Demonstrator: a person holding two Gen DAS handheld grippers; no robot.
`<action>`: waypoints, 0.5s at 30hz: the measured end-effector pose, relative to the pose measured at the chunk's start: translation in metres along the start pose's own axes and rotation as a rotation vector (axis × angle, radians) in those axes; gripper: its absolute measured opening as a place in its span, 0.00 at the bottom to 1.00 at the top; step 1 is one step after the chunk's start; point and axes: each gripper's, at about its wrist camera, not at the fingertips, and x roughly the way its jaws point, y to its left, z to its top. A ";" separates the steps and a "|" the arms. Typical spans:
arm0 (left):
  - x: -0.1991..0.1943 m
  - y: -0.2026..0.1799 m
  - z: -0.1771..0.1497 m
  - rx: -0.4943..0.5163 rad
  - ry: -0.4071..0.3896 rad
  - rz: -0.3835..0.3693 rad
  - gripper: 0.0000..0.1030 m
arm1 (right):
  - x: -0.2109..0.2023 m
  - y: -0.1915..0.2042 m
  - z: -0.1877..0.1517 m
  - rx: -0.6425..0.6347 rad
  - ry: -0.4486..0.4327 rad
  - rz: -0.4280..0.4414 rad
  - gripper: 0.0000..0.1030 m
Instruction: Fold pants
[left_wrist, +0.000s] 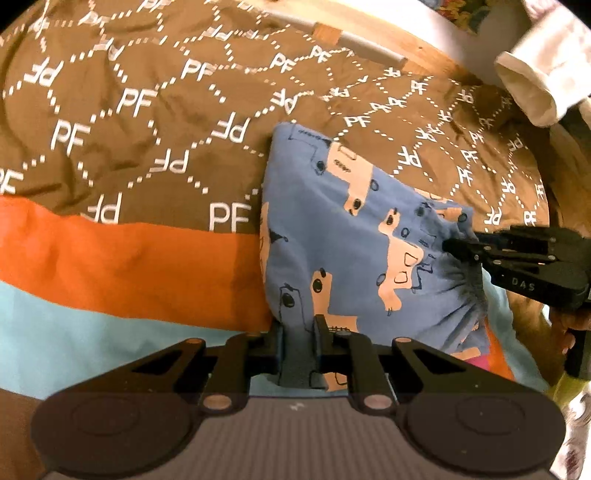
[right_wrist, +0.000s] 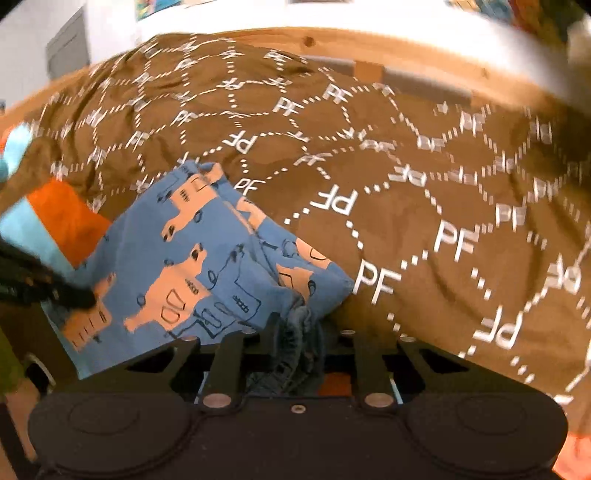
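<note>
The pants (left_wrist: 354, 236), small blue ones printed with peach-coloured vehicles, are on the bed, lying over a brown bedspread (left_wrist: 147, 122) patterned with white letters, beside an orange and pale blue band. Both grippers have hold of them at the near end. The left gripper (left_wrist: 297, 343) is clamped narrow on a fold of the blue cloth at one near corner. The right gripper (right_wrist: 295, 336) is pinched on the gathered waistband at the other. The near edge looks lifted off the bedspread and the far end rests on it, so I judge this the lifting stage of a fold, with both corners taken up.

The next move, as I see it, calls for carrying both corners together toward the far end, keeping the edge taut and level, then laying it down squarely before letting go.
</note>
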 end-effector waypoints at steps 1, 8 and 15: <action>-0.002 -0.003 -0.002 0.017 -0.011 0.008 0.15 | -0.002 0.005 -0.001 -0.034 -0.007 -0.018 0.18; -0.010 -0.011 -0.007 0.067 -0.052 0.026 0.15 | -0.012 0.030 -0.004 -0.208 -0.054 -0.109 0.16; -0.018 -0.014 -0.013 0.097 -0.074 0.019 0.15 | -0.021 0.037 -0.007 -0.257 -0.085 -0.130 0.16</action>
